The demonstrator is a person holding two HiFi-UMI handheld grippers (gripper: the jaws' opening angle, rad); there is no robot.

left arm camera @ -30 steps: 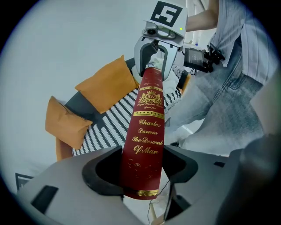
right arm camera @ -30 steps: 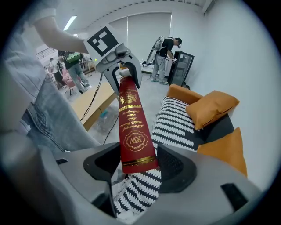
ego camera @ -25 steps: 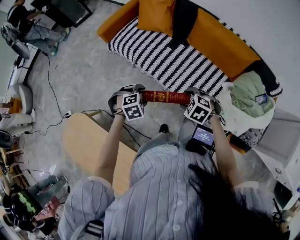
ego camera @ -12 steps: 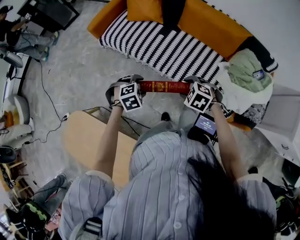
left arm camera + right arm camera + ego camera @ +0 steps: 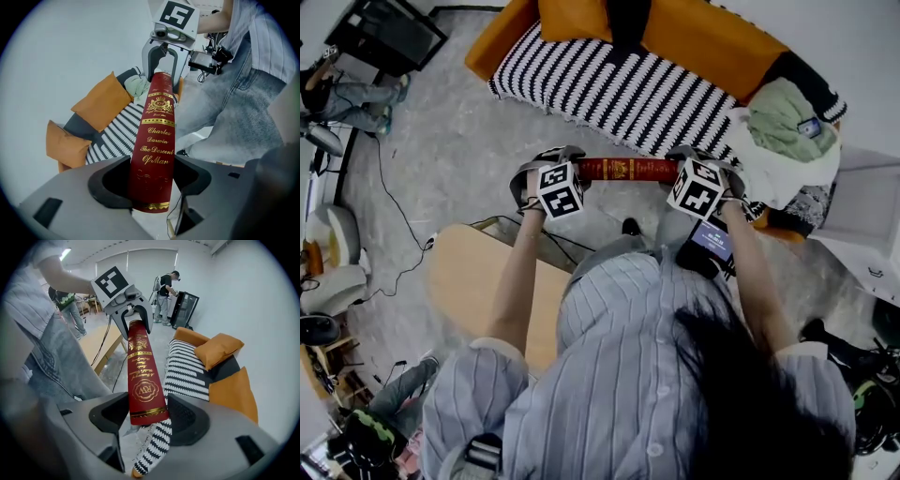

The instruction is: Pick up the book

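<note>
Since the earlier frame the striped sofa [image 5: 609,84] has drifted toward 11 o'clock. The book [image 5: 628,169] stays centred, in the air above the floor. The left gripper [image 5: 570,169] jaws clamp its 9 o'clock end, the right gripper [image 5: 684,169] jaws its 3 o'clock end. I judge it stiff and fairly heavy. The smooth red cover may slip, so hold the ends squarely.
</note>
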